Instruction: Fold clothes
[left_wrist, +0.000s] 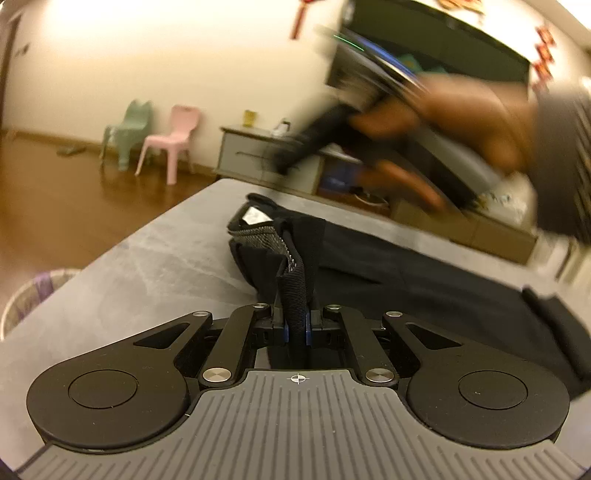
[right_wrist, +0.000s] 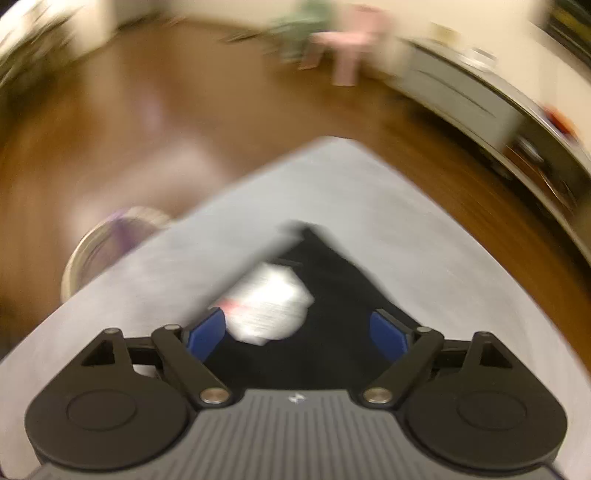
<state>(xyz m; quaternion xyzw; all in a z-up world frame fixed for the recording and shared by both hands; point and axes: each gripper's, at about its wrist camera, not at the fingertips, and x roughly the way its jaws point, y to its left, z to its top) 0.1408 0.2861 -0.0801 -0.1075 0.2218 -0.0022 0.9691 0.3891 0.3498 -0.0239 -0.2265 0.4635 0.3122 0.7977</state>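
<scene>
A black garment (left_wrist: 388, 280) with a grey ribbed waistband and a white label lies on the grey table (left_wrist: 147, 280). My left gripper (left_wrist: 297, 328) is shut on the garment's waistband edge, which rises between its pads. In the left wrist view the right gripper (left_wrist: 295, 155) is a blur in a hand above the garment. The right wrist view is motion-blurred: my right gripper (right_wrist: 297, 334) is open, its blue pads (right_wrist: 388, 336) wide apart above the black garment (right_wrist: 340, 295) and its white label (right_wrist: 269, 310).
A basket (left_wrist: 33, 295) stands on the wooden floor left of the table, also in the right wrist view (right_wrist: 110, 240). A green chair (left_wrist: 129, 133), a pink chair (left_wrist: 170, 140) and a low cabinet (left_wrist: 258, 155) stand by the far wall.
</scene>
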